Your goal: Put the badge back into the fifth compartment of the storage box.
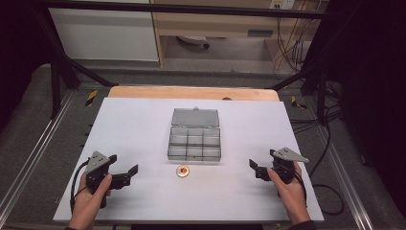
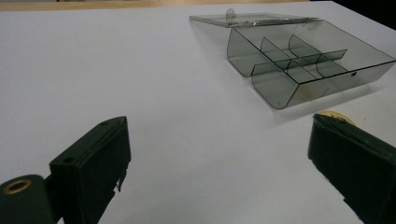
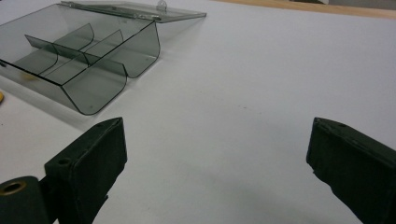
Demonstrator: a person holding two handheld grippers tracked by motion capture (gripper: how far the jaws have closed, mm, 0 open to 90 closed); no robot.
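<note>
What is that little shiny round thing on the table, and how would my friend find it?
Look at the white table and find the clear grey box with its lid open in the middle. Just in front of it, on the person's side, lies a small round disc. It is gold-rimmed with a red centre, the one colourful thing there.

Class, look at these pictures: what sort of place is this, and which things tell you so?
Probably a lab recording bench: a white table inside a black metal frame, loose cables behind, and a clear grey plastic compartment box.
</note>
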